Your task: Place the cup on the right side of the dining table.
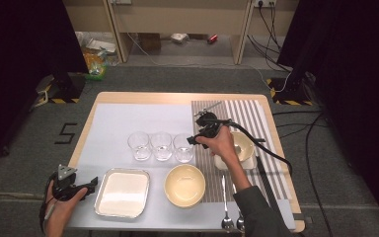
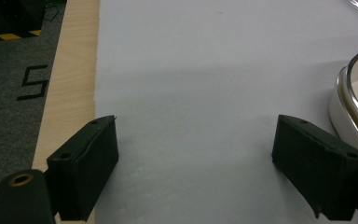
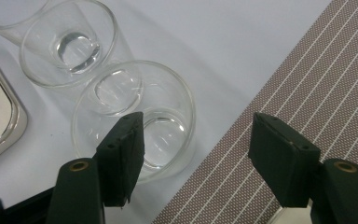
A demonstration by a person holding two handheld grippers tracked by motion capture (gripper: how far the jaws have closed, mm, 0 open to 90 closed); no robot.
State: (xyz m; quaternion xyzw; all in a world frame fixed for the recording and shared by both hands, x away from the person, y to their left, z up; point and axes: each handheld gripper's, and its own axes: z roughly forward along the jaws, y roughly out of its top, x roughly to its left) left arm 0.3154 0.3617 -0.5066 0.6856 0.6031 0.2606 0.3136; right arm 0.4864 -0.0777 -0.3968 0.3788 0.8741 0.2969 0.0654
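The right gripper [image 1: 193,139] hovers over the rightmost glass [image 3: 135,119] of three in a row at mid-table, just beside the striped mat [image 3: 307,88]. Its jaws stand apart, one over the glass's mouth, the other outside its rim, pressing nothing. The left gripper [image 1: 94,182] rests open by the tray [image 1: 122,192], holding nothing

glasses [image 1: 161,146]: 3 | bowls [image 1: 184,185]: 2 | spoons [image 1: 225,202]: 2 | tray [image 1: 122,193]: 1
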